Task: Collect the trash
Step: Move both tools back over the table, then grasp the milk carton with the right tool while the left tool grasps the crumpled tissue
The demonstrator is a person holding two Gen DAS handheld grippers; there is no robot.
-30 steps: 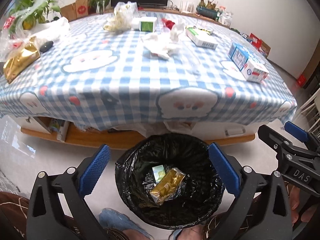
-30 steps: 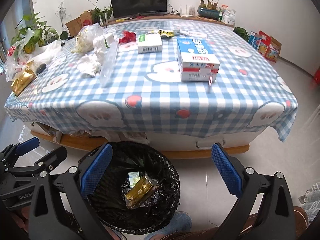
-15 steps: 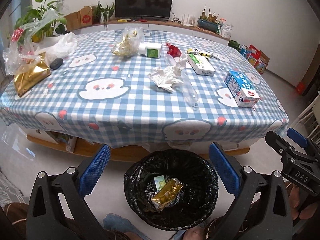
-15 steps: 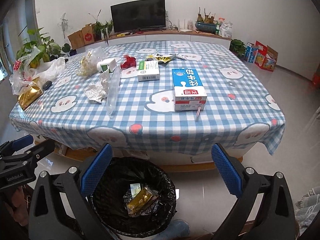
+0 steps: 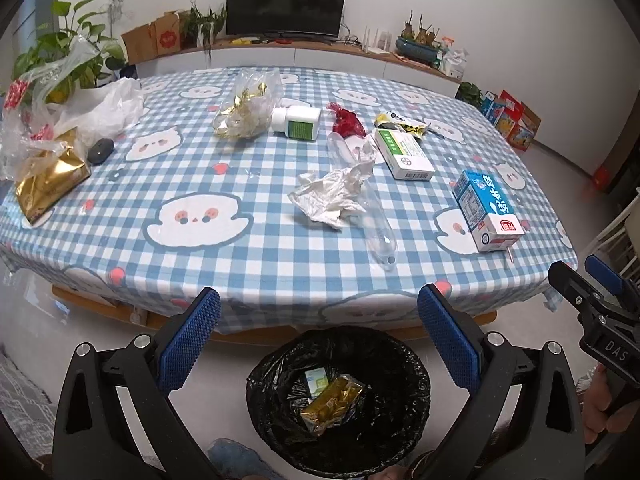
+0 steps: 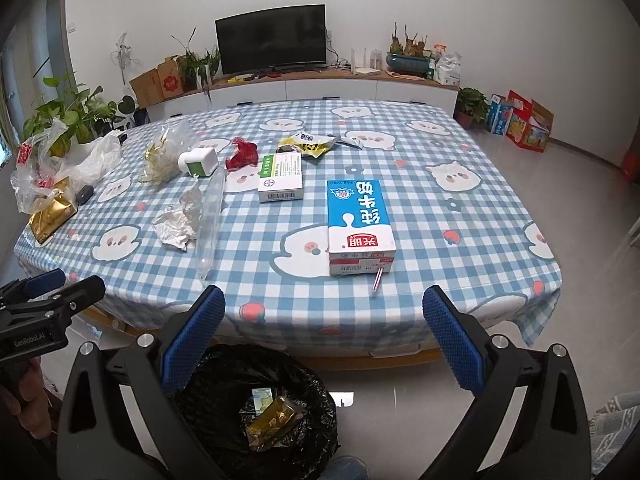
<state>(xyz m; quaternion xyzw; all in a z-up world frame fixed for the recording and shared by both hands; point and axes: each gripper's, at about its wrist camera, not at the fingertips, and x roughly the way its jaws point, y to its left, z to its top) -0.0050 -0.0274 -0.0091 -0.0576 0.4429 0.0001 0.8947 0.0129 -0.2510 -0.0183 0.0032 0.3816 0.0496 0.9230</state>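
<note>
Black liner fills the bin (image 5: 340, 396) on the floor, low between the spread fingers of the left claw (image 5: 318, 336); a gold wrapper (image 5: 332, 402) lies inside. On the checked worktop (image 5: 256, 256), crumpled paper (image 5: 332, 196) sits at 12 o'clock from that claw, a clear bottle (image 5: 374, 220) touching it, a milk carton (image 5: 486, 210) at 2 o'clock. From the right claw (image 6: 322, 334) (also spread, empty) the carton (image 6: 360, 228) lies at 12 o'clock, the bin (image 6: 256, 412) at 7.
</note>
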